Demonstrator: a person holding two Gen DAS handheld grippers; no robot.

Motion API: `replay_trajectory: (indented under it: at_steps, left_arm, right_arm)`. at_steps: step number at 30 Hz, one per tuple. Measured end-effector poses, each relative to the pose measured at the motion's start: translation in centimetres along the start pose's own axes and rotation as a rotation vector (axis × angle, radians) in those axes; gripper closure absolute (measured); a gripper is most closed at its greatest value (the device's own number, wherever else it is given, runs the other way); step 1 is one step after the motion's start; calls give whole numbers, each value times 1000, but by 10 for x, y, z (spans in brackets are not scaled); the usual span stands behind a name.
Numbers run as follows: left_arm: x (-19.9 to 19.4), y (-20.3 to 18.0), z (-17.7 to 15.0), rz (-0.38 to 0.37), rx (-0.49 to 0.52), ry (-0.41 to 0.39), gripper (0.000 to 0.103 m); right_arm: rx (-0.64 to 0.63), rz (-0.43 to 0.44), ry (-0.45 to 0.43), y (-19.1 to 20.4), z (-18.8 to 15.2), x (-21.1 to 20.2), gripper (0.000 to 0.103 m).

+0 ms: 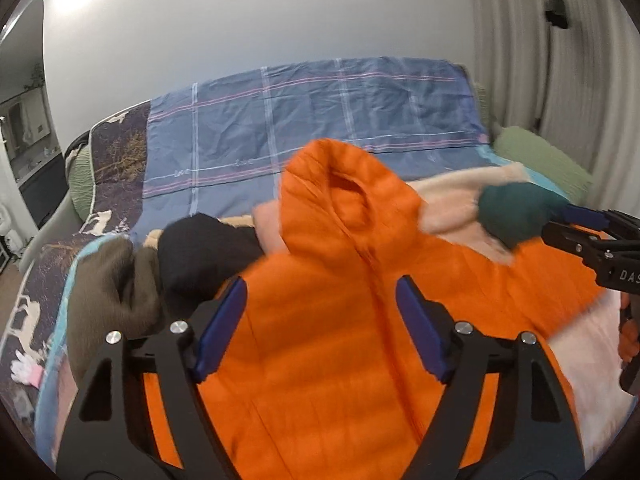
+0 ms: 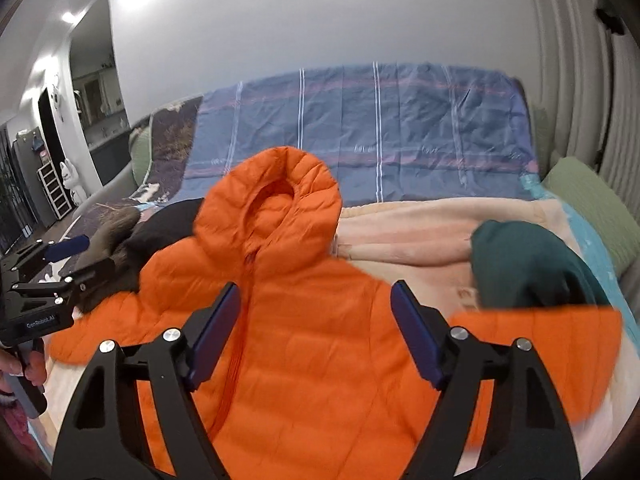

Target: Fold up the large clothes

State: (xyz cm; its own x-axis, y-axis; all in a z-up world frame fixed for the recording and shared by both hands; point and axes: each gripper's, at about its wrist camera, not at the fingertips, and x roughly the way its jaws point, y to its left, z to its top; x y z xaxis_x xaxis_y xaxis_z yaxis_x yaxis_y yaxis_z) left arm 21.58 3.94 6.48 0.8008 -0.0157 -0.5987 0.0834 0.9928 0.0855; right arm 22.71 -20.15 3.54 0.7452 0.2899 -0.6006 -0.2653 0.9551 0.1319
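Observation:
An orange hooded puffer jacket (image 1: 340,280) lies front-up on the bed, hood toward the far side; it also shows in the right wrist view (image 2: 300,312). My left gripper (image 1: 320,320) is open and empty above the jacket's chest. My right gripper (image 2: 316,328) is open and empty above the jacket, right of its zipper. The right gripper also shows at the right edge of the left wrist view (image 1: 580,224). The left gripper shows at the left edge of the right wrist view (image 2: 76,256). A sleeve (image 2: 540,360) spreads out to the right.
A dark green garment (image 2: 520,264) lies right of the jacket; black (image 1: 208,256) and brown (image 1: 112,288) garments lie to its left. A pale pink blanket (image 2: 420,236) and a blue plaid sheet (image 1: 320,120) cover the bed. A green pillow (image 2: 592,196) sits at right.

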Motion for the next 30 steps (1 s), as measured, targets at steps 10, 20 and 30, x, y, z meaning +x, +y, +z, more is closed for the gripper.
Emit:
replay_trajectory:
  at_steps: [10,20,30]
  left_arm:
    - [158,45,67,15,-130,147,16]
    - [238,65,73,-148,-246,203,89]
    - [99,51,66,-283,-90,-149,95]
  right_arm:
    - [422,221,213,-67,61,179,24]
    - [496,365,226,-66,78,262,72]
    - [200,507,-101,-32,87,110,97]
